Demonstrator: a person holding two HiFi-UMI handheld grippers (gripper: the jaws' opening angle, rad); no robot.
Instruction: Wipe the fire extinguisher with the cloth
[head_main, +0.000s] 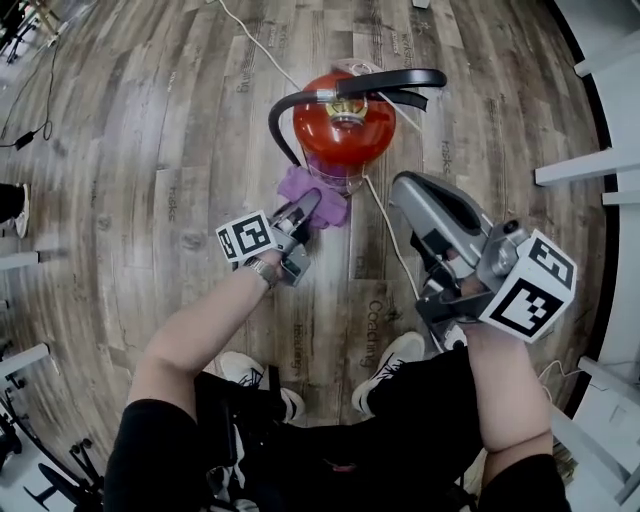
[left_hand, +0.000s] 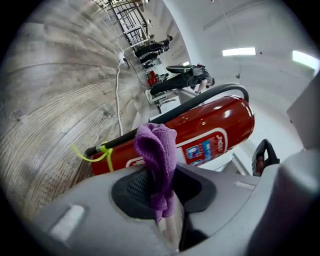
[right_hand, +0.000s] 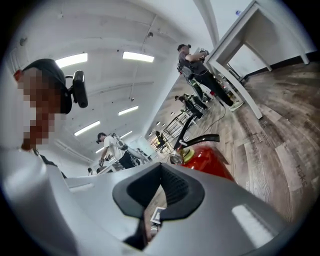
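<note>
The purple cloth (left_hand: 156, 145) is pinched in the left hand-held gripper (head_main: 310, 207) against the fire extinguisher (head_main: 343, 125), which stands on the floor (head_main: 150, 150), apparently for wiping; the right hand-held gripper (head_main: 405, 188) is kept pressed together, empty, aside.

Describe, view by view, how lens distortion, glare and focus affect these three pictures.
Head view: the fisheye bends the floor planks into curves toward the edges, while the fire extinguisher at centre stays sharp. Left gripper view: black corners, a blown-out ceiling light, white glints on the fire extinguisher. Right gripper view: the same round vignette, bright ceiling strips.
</note>
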